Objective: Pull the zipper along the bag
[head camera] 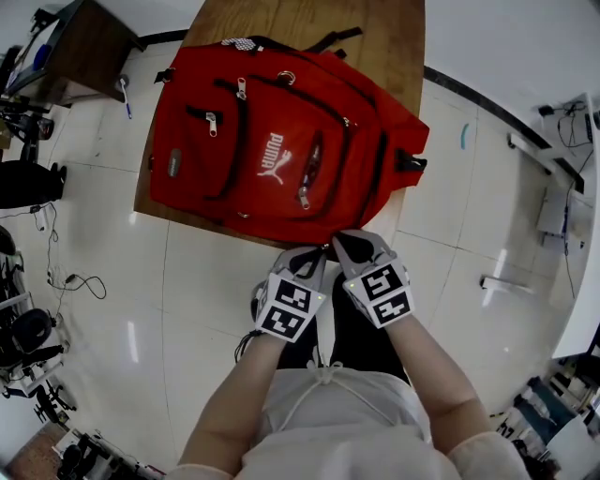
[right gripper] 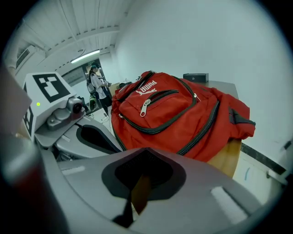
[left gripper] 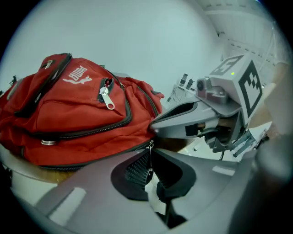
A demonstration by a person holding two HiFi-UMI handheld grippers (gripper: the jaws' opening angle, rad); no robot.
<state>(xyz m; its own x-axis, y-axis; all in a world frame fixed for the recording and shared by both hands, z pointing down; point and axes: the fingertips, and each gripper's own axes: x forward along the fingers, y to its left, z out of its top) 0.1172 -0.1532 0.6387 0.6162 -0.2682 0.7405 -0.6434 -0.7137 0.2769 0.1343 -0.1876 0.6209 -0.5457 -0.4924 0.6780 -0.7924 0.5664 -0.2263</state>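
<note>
Zipper pull [left gripper: 149, 159] is pinched flat between the ribbed pads of the left gripper [left gripper: 151, 153], whose jaws are closed on the thin metal tab right where it leaves the dark zipper track [left gripper: 91, 162]. That grip looks meant for drawing the slider along the seam. The right gripper [right gripper: 144, 157] has its jaws drawn together to a thin slit with nothing in them. It sits just beside the left one at the near edge of the red bag [head camera: 281, 141], probably to steady the fabric against the pull. The bag lies flat on the wooden table [head camera: 309, 23], its near edge hanging slightly over the table's rim toward the person. The track curves away leftward round the bag, and that side looks unobstructed, with only bare floor [head camera: 187, 300] below
</note>
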